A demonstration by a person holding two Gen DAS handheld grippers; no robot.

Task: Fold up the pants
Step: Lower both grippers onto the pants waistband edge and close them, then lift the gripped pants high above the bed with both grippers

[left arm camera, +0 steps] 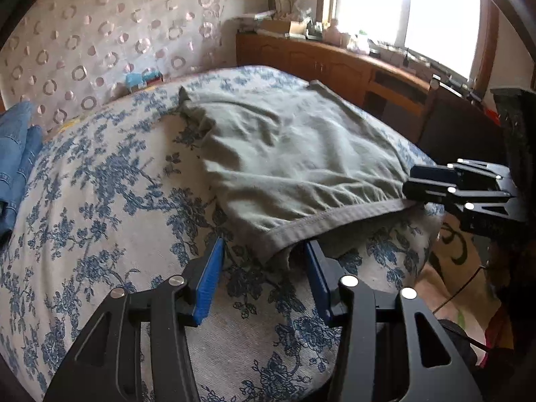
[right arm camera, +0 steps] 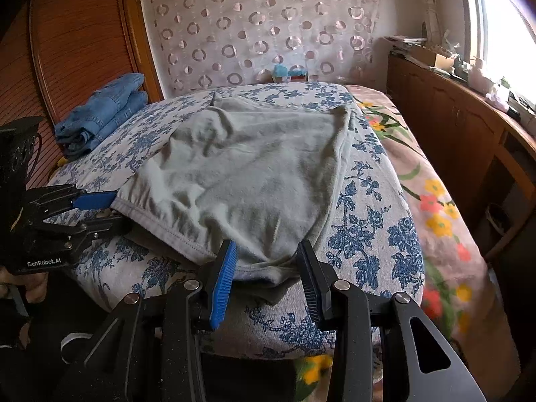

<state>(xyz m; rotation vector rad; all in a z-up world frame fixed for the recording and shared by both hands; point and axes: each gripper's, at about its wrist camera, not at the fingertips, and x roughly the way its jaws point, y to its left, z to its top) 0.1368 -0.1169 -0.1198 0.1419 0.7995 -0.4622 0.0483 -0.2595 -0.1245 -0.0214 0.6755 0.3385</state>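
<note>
On the bed, over a blue-flowered cover (right arm camera: pixel 365 207), lie the grey-green pants (right arm camera: pixel 254 174), spread out with the waistband toward the near edge and the cloth running away toward the patterned curtain (right arm camera: pixel 261 26). Surface is creased, with soft wrinkles across the middle; the stitched waistband hem (left arm camera: pixel 335 217) is lifted a little off the cover along the near edge, leaving a dark gap beneath.

Left gripper (left arm camera: pixel 264 258): jaws apart, blue pads either side of the near-left corner of the waistband; corner sits between the fingers, not pinched. In the right wrist view the same tool (right arm camera: pixel 110 211) shows at the left end of the hem, fingers above and below it, still parted.

Right gripper (right arm camera: pixel 266 264): jaws apart, straddling the near-right corner of the waistband, cloth between the pads but not clamped. Seen from the left wrist (left arm camera: pixel 410 187) it sits at the right end of the hem; gap there cannot be judged.

Folded jeans (right arm camera: pixel 104 110) sit at the far left of the bed, well apart from the pants. Wooden cabinet (right arm camera: pixel 445 107) along the window side carries clutter too small to identify.
</note>
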